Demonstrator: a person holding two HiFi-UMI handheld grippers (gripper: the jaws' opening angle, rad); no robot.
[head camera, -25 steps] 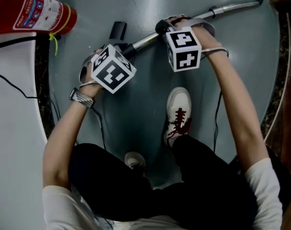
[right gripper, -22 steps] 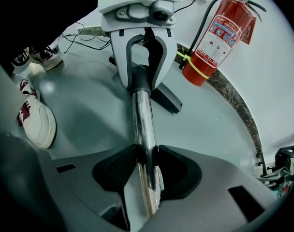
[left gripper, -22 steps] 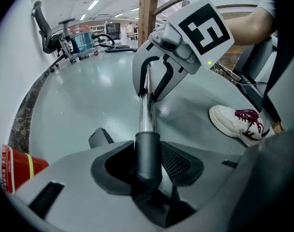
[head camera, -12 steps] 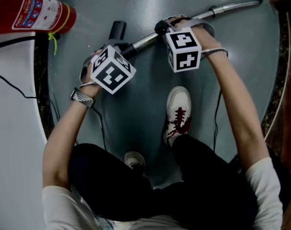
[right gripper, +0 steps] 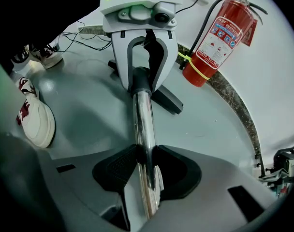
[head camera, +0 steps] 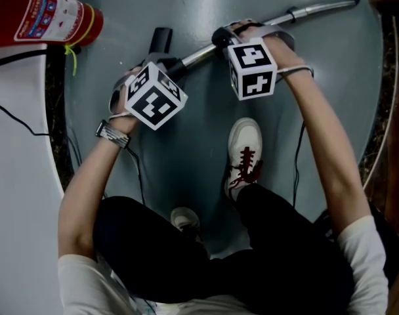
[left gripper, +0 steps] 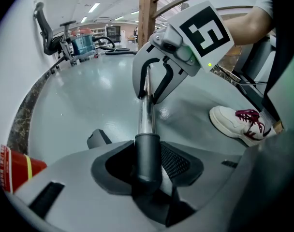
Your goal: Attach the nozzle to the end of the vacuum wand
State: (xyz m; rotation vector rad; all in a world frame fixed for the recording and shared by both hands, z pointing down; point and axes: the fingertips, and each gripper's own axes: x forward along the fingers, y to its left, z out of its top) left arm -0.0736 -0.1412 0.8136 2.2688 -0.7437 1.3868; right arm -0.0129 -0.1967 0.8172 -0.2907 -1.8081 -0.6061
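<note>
The chrome vacuum wand (head camera: 317,9) lies slanted over the grey floor, from the top right down to the middle. Its lower end runs into the black neck (left gripper: 148,151) of the nozzle, whose dark head (head camera: 161,41) rests on the floor. My left gripper (left gripper: 147,167) is shut on that black neck (right gripper: 141,81). About a hand's width up the tube, my right gripper (right gripper: 146,166) is shut on the chrome wand (right gripper: 143,122). In the head view the marker cubes cover the jaws of the left gripper (head camera: 165,69) and the right gripper (head camera: 230,39).
A red fire extinguisher (head camera: 42,15) lies at the top left by the white wall (right gripper: 263,81). The person's white shoe (head camera: 244,153) stands just below the grippers, and thin cables (head camera: 16,120) trail over the floor. Office chairs (left gripper: 50,30) and a wooden post (left gripper: 146,8) stand farther off.
</note>
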